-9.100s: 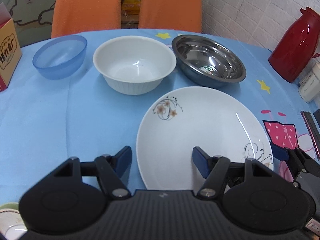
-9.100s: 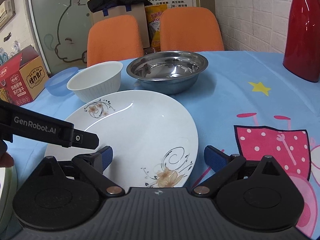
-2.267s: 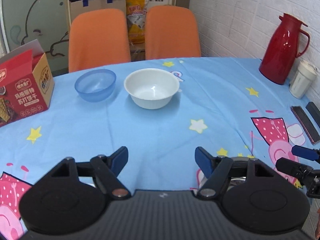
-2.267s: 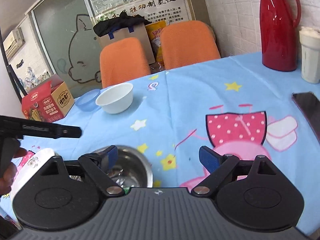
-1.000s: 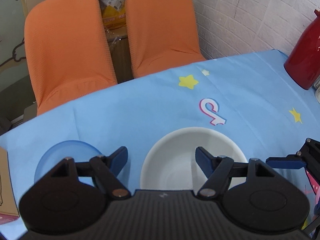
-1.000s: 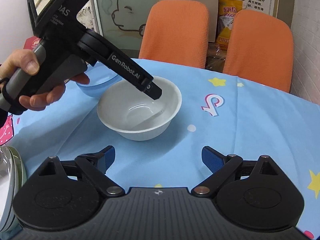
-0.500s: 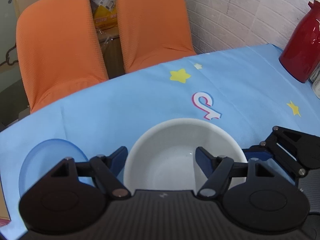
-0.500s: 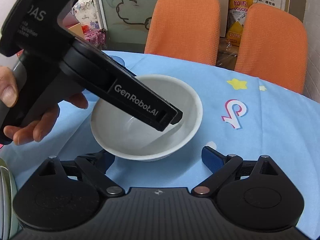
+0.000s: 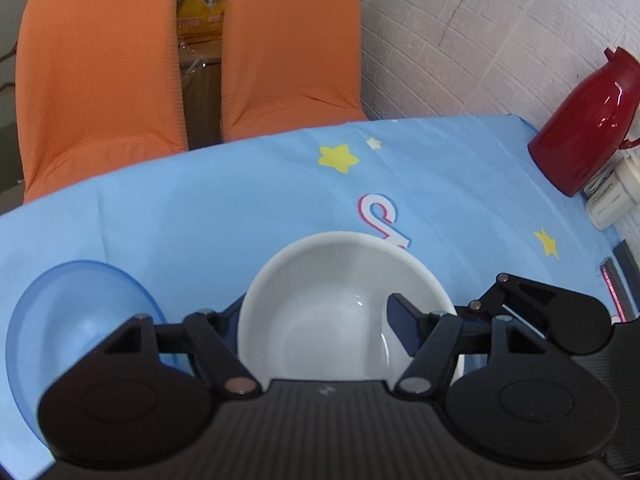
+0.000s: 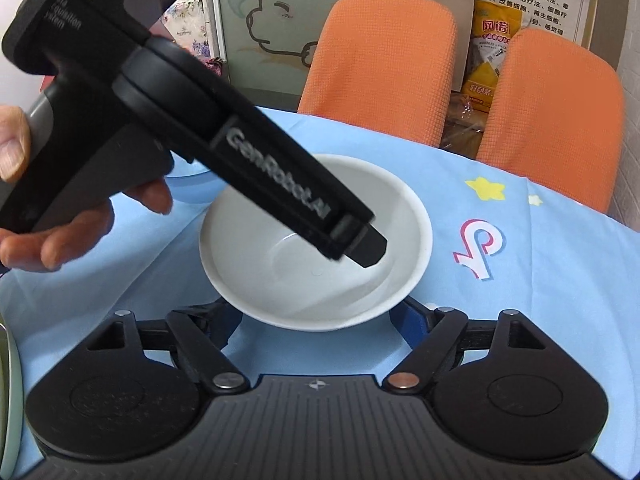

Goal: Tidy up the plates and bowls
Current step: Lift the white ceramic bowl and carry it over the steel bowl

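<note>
We have the white bowl [image 9: 340, 312], standing toward the table's far edge, between both sets of parted jaws, the left gripper [image 9: 316, 320] straddling its near-left rim, nearer than the right gripper [image 10: 316, 316].

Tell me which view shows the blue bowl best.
The left wrist view: the blue bowl sits left of the white bowl, partly behind the gripper body. In the right wrist view I cannot make it out behind the other gripper.
</note>
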`<state>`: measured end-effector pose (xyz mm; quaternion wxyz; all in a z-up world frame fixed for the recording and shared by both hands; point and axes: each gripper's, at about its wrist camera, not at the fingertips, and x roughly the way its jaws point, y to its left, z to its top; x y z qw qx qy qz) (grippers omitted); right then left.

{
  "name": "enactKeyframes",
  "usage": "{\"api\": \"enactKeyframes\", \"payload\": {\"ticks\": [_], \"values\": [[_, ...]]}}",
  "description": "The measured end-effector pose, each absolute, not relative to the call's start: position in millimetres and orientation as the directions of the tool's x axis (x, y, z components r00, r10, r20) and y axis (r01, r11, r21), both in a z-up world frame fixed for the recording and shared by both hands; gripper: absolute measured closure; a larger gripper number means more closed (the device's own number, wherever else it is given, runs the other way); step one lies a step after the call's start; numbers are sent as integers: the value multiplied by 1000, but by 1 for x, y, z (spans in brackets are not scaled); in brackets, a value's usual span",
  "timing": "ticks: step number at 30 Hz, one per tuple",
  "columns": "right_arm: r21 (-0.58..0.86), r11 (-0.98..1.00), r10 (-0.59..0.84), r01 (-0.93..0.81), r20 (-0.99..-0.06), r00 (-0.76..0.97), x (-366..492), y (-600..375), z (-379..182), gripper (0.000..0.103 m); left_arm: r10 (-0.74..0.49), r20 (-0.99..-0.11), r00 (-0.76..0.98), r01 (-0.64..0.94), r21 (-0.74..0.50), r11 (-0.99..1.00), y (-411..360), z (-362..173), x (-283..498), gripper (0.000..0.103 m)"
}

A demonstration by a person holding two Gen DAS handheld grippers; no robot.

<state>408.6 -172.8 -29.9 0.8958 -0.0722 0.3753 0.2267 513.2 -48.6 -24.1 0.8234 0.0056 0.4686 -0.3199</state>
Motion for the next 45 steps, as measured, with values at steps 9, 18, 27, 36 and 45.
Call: {"api": "enactKeyframes", "payload": {"ticks": [9,18,27,36,45], "values": [[85,895,363,-437,-708,606,411,-183,-32,0,-551,-769,324,501,-355,790,-44,-27,519,34],[80,899,365,-430,-680,636,414,-182,-37,0,-503,-786,360,501,-291,815,-51,-35,509,51],[52,912,347,-408,-629,696,405,-184,-26,0,-469,-785,406,503,-236,831,-50,-31,503,66],[50,913,344,-404,-627,699,402,-189,-28,0,-449,-786,424,513,-200,834,-59,-31,493,66],[-12,918,312,-396,-595,741,364,-198,-8,0,-458,-755,470,548,-157,822,-75,-4,445,66]]}}
